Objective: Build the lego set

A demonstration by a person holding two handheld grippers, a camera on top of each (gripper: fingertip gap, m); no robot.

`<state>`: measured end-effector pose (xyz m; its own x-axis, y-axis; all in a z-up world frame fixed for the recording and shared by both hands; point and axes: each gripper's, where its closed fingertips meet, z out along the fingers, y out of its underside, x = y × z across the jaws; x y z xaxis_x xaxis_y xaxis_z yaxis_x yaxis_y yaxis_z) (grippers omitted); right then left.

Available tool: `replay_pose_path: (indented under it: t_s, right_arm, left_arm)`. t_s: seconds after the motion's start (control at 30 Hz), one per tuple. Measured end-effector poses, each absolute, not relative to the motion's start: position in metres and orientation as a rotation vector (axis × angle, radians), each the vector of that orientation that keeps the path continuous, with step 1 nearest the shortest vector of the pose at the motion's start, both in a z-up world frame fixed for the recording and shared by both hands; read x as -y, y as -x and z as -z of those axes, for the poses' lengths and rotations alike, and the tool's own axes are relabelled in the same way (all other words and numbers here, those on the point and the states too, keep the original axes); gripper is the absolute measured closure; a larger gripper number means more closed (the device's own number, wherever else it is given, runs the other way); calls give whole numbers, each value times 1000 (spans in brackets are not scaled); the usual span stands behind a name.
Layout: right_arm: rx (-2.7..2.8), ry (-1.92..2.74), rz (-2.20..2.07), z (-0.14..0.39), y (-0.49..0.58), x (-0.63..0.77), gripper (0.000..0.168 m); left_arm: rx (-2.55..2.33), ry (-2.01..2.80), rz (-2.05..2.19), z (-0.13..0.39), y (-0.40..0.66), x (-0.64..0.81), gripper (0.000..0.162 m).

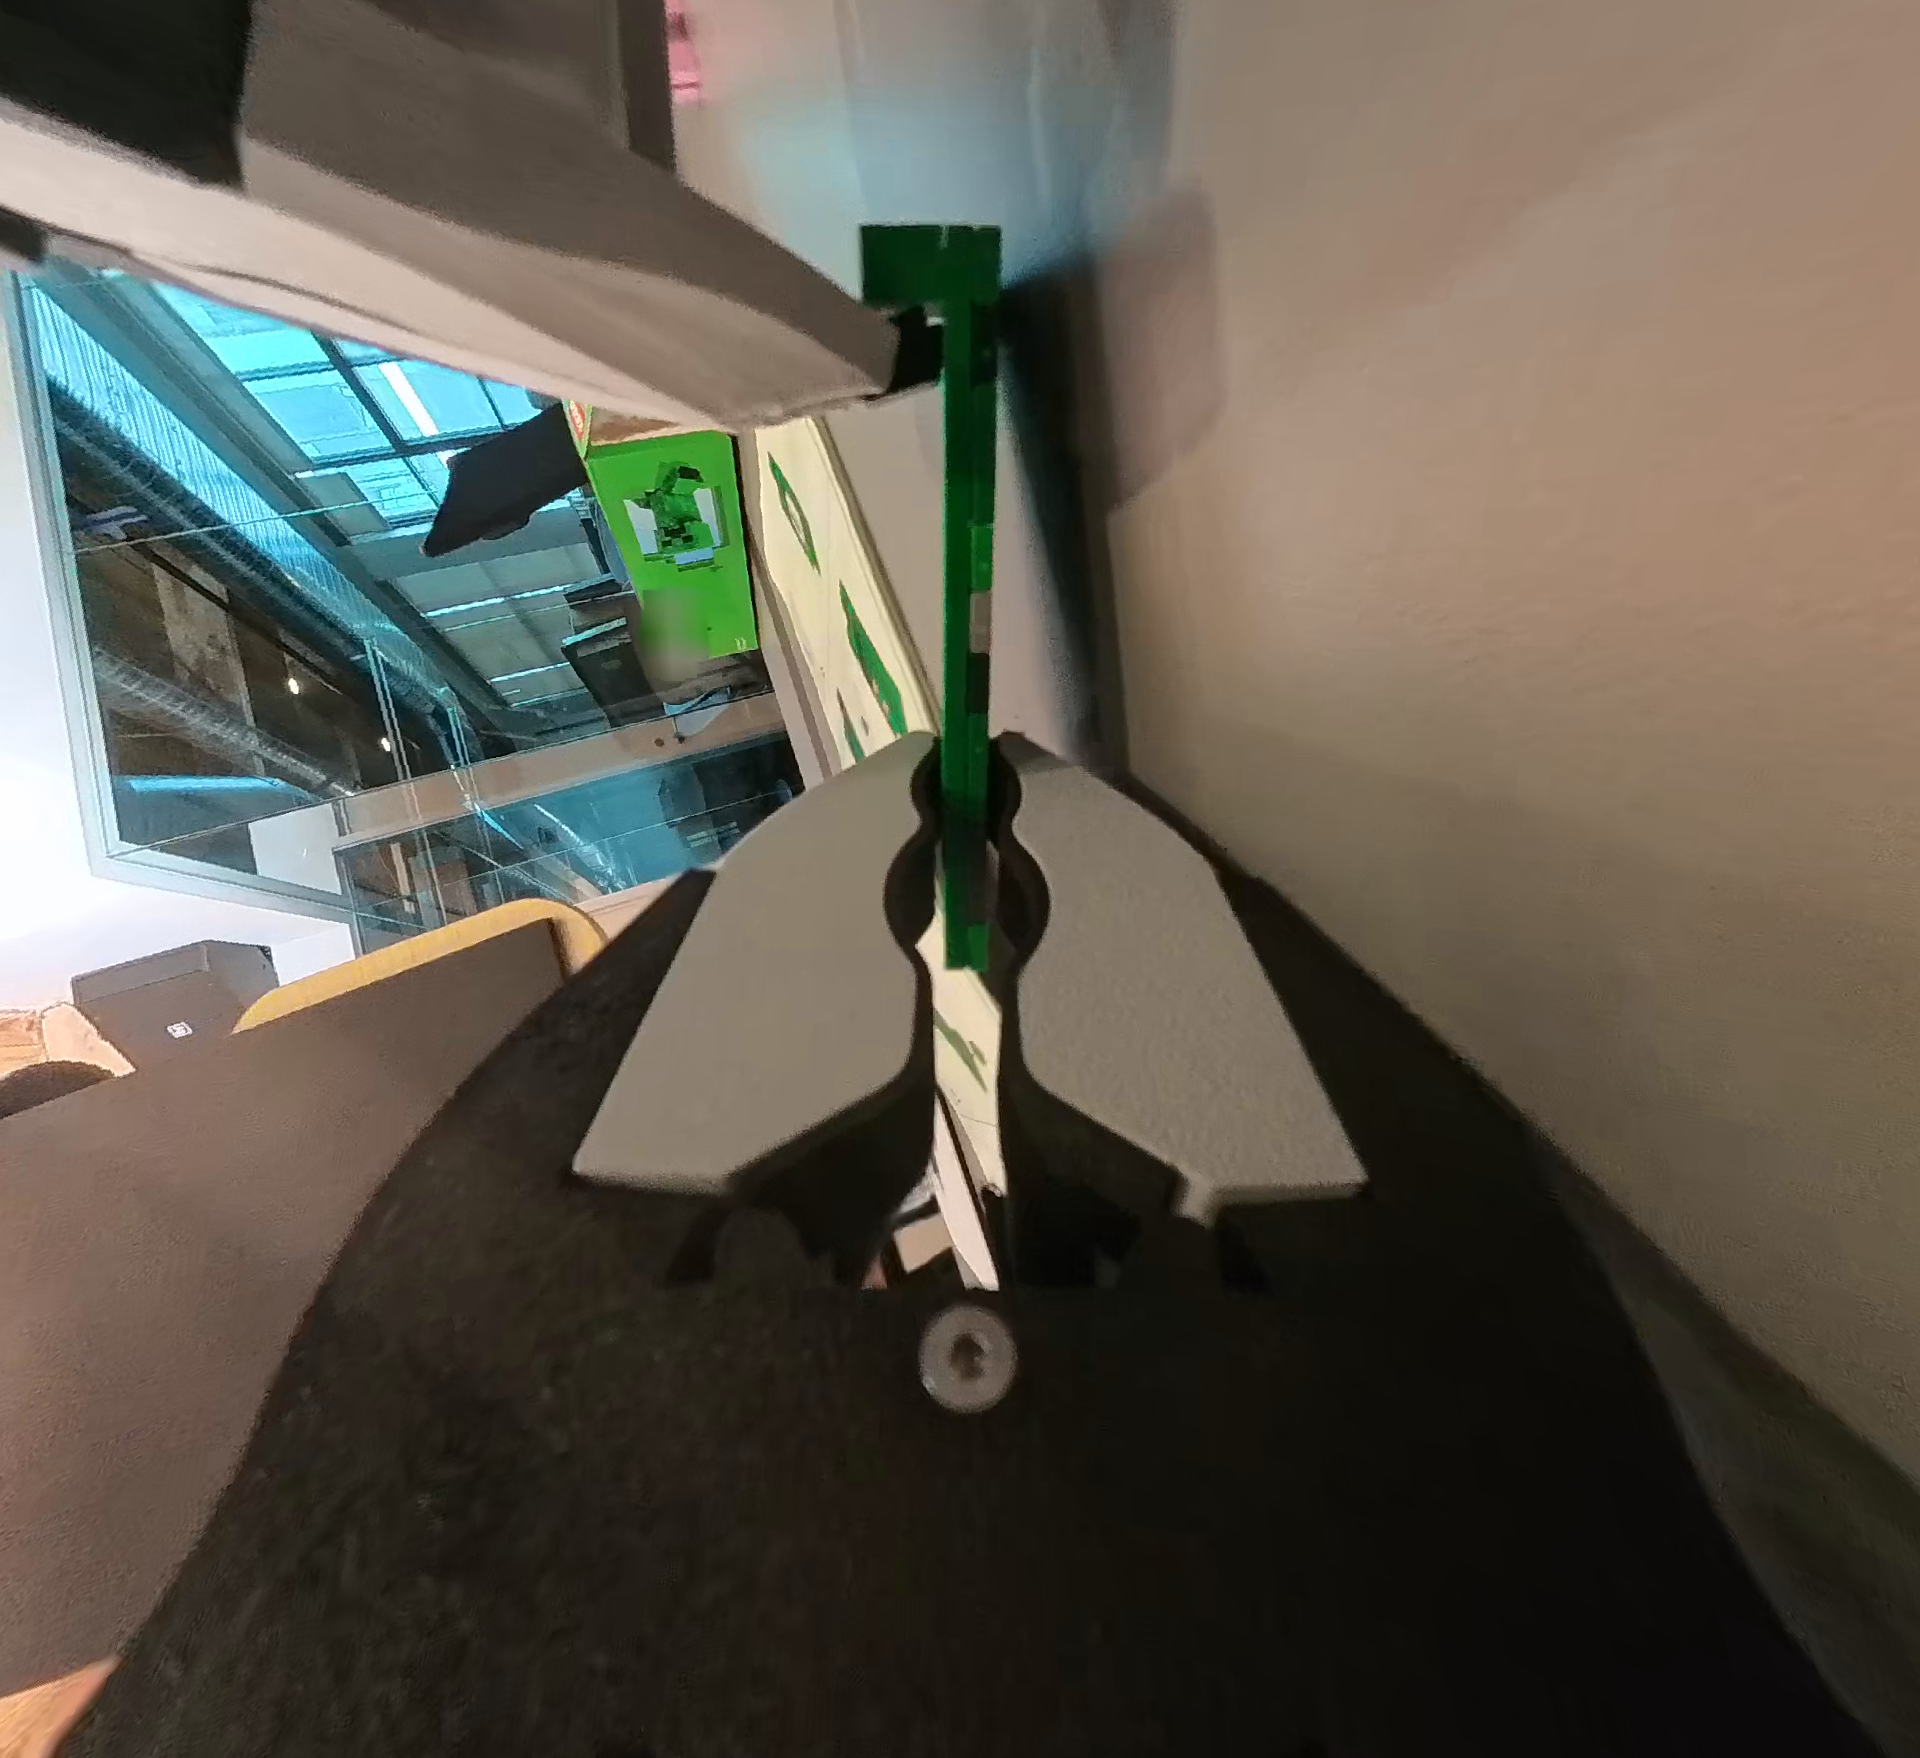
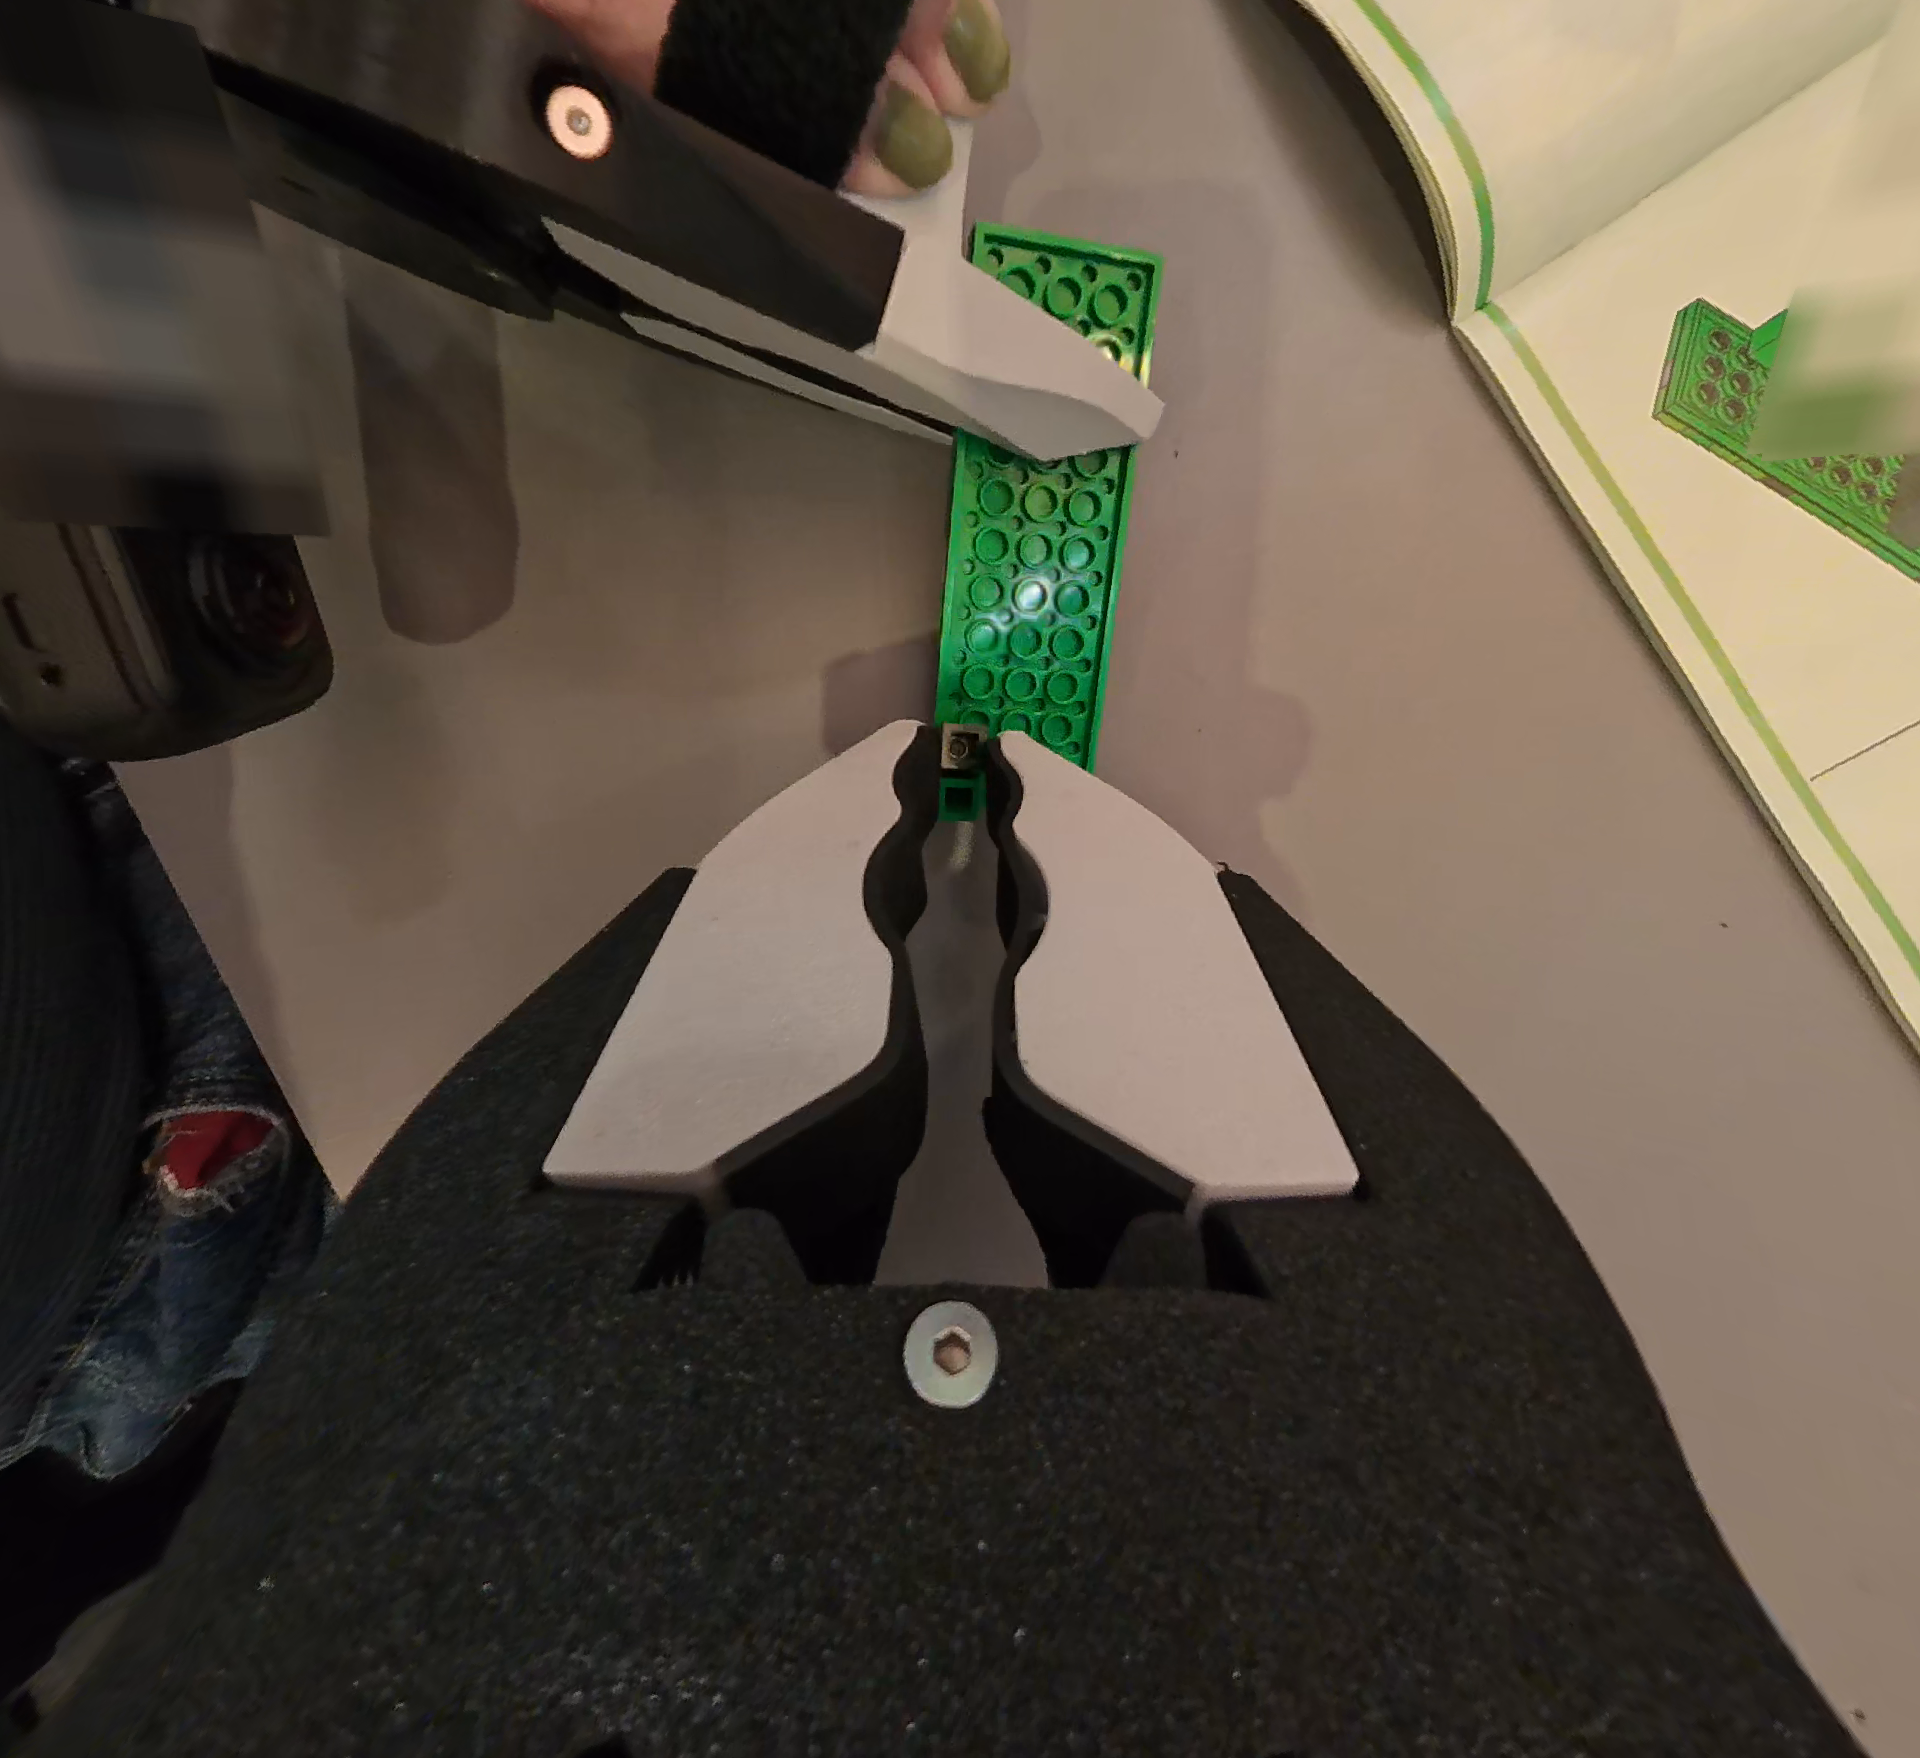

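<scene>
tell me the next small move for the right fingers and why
Probably ease the right gripper forward to press its small brick onto the green plate. The left gripper already clamps that plate steady, and the brick sits just at its near end.

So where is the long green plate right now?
The long green plate is clamped edge-on in the left gripper, underside facing the right wrist view, right gripper at its near end.

Office-like interior: plain grey tabletop carrying an open paper instruction booklet; behind, a large glass partition wall, exposed silver ceiling ducts and a yellow chair back.
</scene>
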<state>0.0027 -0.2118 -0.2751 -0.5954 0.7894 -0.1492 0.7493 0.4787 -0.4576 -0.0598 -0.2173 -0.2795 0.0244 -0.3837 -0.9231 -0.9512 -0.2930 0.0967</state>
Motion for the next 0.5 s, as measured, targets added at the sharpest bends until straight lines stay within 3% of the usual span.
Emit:
replay_pose_path:
  t_s: [0.5]
  right_arm:
    - [2478, 1393, -911, 257, 6, 208, 160]
  left_arm:
    - [-1147, 1779, -1203, 264, 69, 214, 156]
